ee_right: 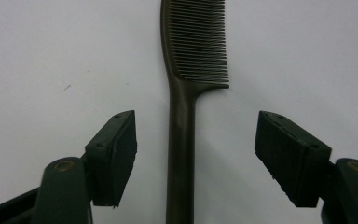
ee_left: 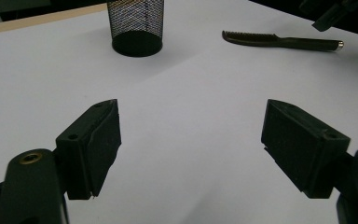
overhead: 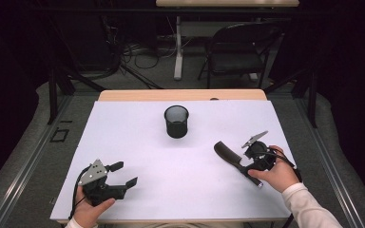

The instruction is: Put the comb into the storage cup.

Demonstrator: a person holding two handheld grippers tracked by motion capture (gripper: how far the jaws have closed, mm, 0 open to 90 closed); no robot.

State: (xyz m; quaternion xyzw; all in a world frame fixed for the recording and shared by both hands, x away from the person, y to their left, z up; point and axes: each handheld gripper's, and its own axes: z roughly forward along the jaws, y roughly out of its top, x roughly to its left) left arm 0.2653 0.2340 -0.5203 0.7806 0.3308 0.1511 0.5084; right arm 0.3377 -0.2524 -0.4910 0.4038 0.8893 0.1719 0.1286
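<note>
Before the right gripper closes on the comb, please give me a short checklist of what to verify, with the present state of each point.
1. Right gripper open: ok, jaws stand wide apart.
2. Comb handle between the jaws: ok, roughly centred, touching neither.
3. Comb lies flat on the table: ok.
4. Left gripper out of the way: ok, open and empty at the near left.
5. Cup upright and apart from the comb: ok.
6. Jaws low enough to catch the handle: cannot tell.

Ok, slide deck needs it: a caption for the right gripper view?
Right gripper, jaws open, straddling the handle of a dark comb on the white table.
</note>
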